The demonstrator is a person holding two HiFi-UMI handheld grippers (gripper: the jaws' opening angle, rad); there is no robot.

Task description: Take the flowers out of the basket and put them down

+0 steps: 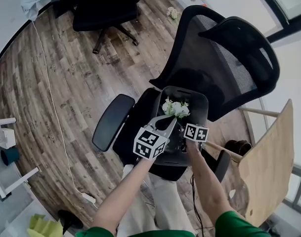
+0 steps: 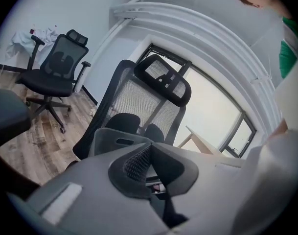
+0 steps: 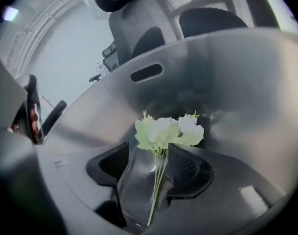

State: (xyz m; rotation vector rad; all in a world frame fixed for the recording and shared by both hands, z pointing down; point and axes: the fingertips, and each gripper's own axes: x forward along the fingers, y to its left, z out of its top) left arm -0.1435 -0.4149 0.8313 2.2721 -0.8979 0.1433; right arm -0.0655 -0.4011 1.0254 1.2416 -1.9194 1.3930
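The grey basket (image 1: 203, 98) sits on the chair (image 1: 239, 58) at the centre of the head view. The white flowers (image 3: 168, 131) lie inside it. The right gripper (image 3: 149, 151) reaches in with its jaws apart, the stems between them, just beside the pad at picture right, not pinched. The left gripper (image 2: 149, 148) is closed, apparently on the basket's near rim.
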